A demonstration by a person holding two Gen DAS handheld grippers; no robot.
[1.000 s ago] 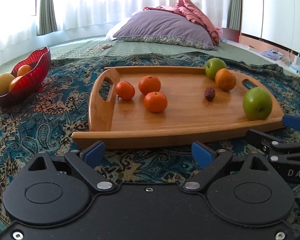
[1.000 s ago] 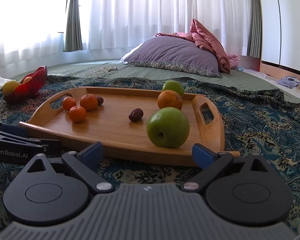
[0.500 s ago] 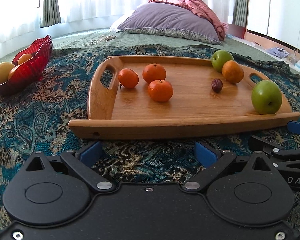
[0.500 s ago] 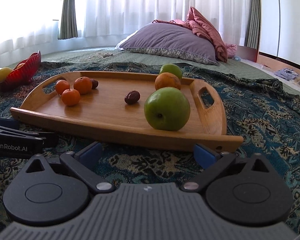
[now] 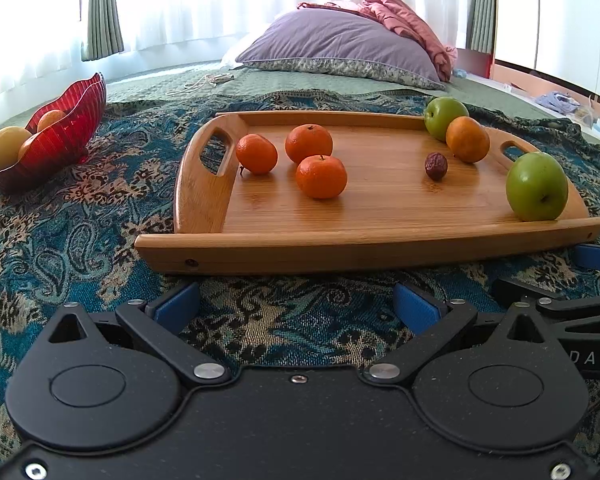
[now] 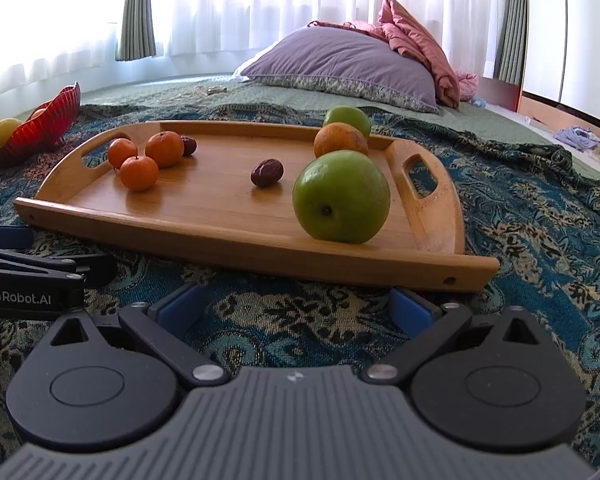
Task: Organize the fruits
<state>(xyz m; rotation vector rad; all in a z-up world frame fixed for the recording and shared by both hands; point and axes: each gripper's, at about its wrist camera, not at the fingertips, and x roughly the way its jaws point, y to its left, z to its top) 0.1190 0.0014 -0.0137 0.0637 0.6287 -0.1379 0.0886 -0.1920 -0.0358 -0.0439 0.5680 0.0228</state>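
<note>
On shallow wooden tray, big round green apple sits at low front rim. Your right gripper and left gripper gape empty; careless nudge rolls it off.

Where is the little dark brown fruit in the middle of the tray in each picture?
Left wrist view: the dark brown fruit lies right of centre, just left of the orange.
Right wrist view: it lies mid-tray, left of the big green apple.
Shared landmark: the red bowl, far left.

Glossy smooth wooden tray, woven paisley cloth — ribbed red glass bowl
</note>
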